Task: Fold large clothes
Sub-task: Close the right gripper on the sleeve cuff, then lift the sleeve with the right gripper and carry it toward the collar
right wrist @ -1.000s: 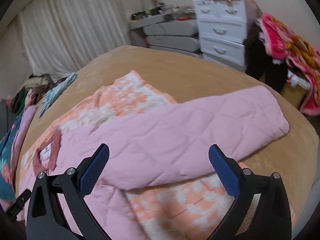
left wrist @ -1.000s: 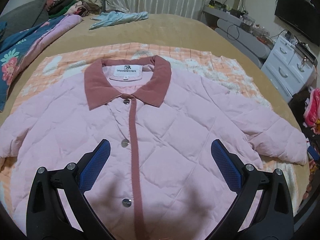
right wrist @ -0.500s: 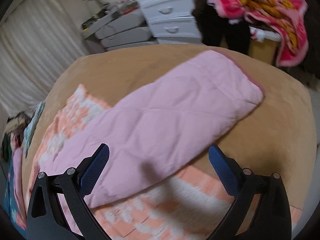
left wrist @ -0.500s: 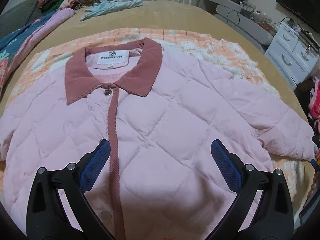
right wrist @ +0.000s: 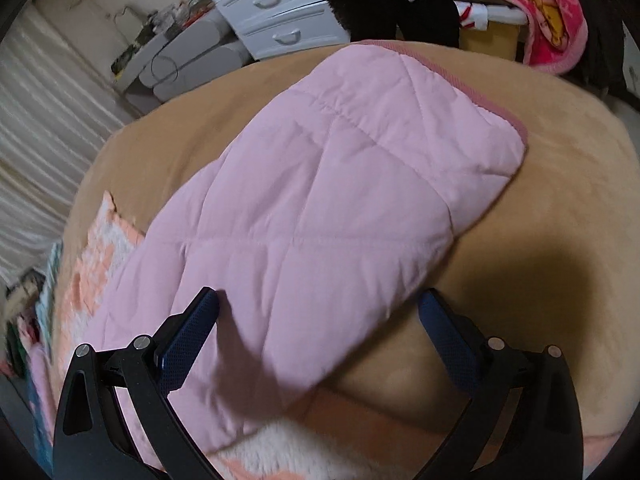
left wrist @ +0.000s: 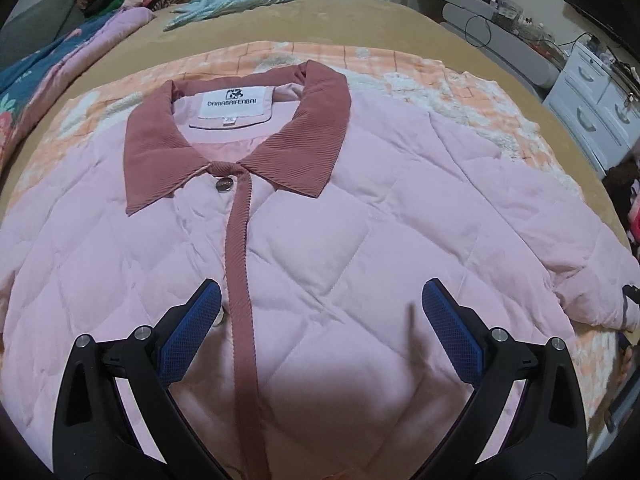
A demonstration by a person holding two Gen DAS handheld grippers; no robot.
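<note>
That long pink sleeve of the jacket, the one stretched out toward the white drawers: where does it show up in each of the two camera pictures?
Left wrist view: the sleeve runs off to the right edge, past the jacket's body, its cuff low at the far right.
Right wrist view: the sleeve fills the middle, slanting up to its cuff at the upper right, between the open fingers of the right tool.
Shared landmark: the white drawers.

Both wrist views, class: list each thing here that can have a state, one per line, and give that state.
Pink quilted jacket: spread flat, front up, not yet folded.
Collar: turned down, label showing.
Top snap: fastened.
Sleeve: stretched straight out across the bed.
Drawers: closed.
Left gripper: open, above the jacket front, holding nothing.
Right gripper: open, fingers astride the sleeve.
</note>
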